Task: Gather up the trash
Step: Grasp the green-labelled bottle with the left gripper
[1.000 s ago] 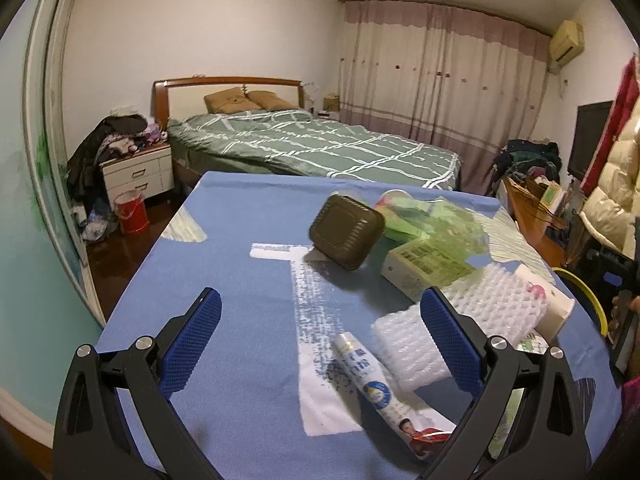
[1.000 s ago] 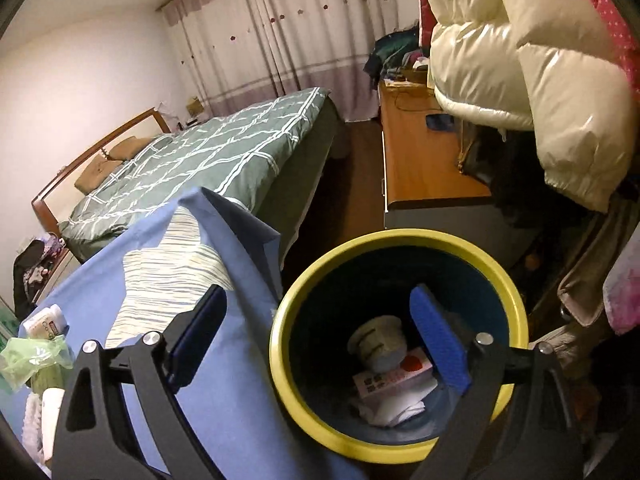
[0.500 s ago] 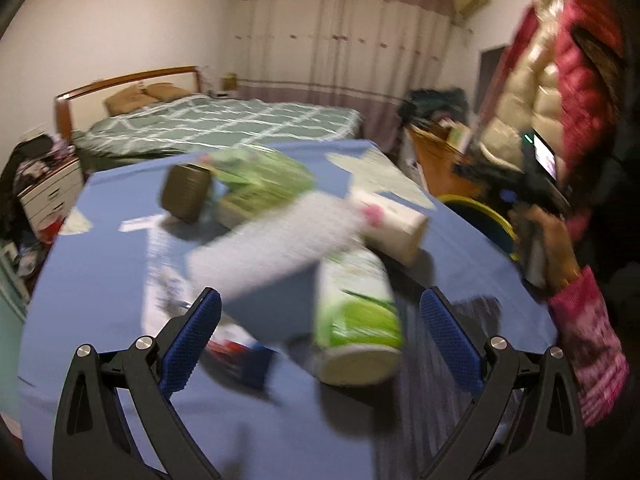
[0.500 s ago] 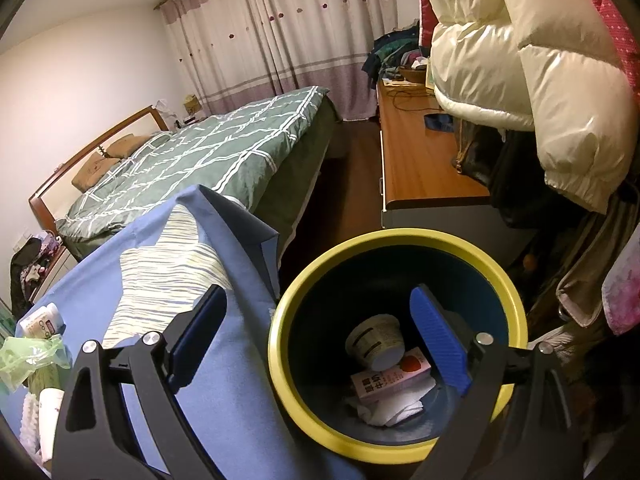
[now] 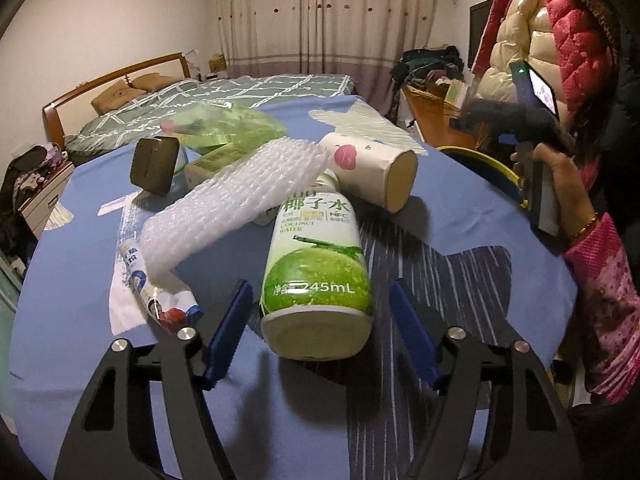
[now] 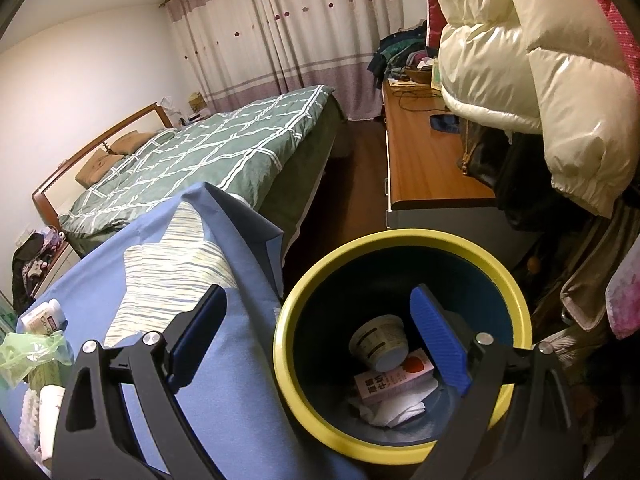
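1. Between the pads of the left gripper (image 5: 320,320) lies the green coconut-water bottle (image 5: 316,268), base toward the camera; the jaws have just been closing, half-wide, not yet pressing, lined up for a sideways grasp.
2. Below the right gripper (image 6: 320,332), held wide and empty, the yellow-rimmed bin (image 6: 516,300) waits, trash already inside.
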